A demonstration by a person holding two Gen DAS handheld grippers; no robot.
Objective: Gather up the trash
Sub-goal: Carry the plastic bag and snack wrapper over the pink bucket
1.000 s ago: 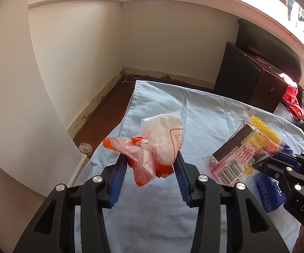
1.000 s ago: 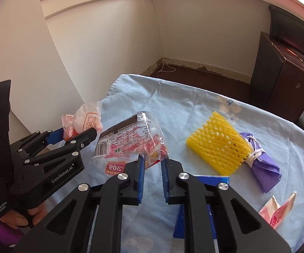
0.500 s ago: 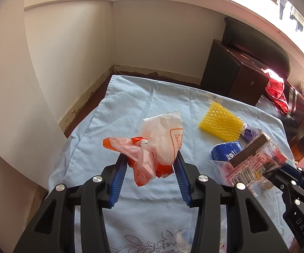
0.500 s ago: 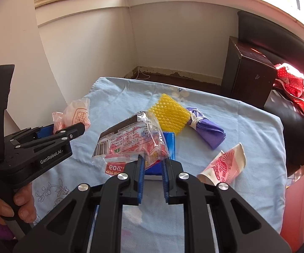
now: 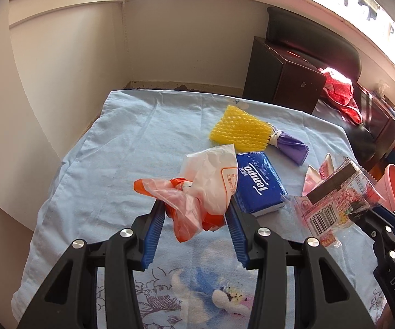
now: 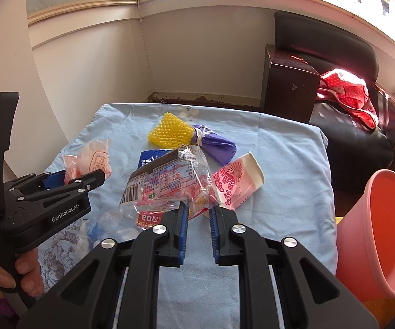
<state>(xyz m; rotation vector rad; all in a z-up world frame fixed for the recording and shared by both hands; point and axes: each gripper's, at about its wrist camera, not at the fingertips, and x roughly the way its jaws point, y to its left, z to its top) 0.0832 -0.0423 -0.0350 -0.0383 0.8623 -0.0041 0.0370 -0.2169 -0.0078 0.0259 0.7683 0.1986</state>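
Both tongs swung right since earlier frame, pink bin (image 6: 375, 233) now in view. Left tongs (image 5: 194, 213) clamped on orange-white bag (image 5: 205, 181); right tongs (image 6: 198, 209) clamped on clear wrapper (image 6: 167, 183), above blue-clothed surface (image 6: 285, 148).

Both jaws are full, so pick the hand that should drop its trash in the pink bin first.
Right. The pink bin sits just beside the right gripper, which grips the clear snack wrapper. The left gripper, holding the crumpled plastic bag, is farther from it.

Blue-clothed table (image 5: 120, 148), tissue pack (image 5: 260, 181), yellow net (image 5: 238, 130)
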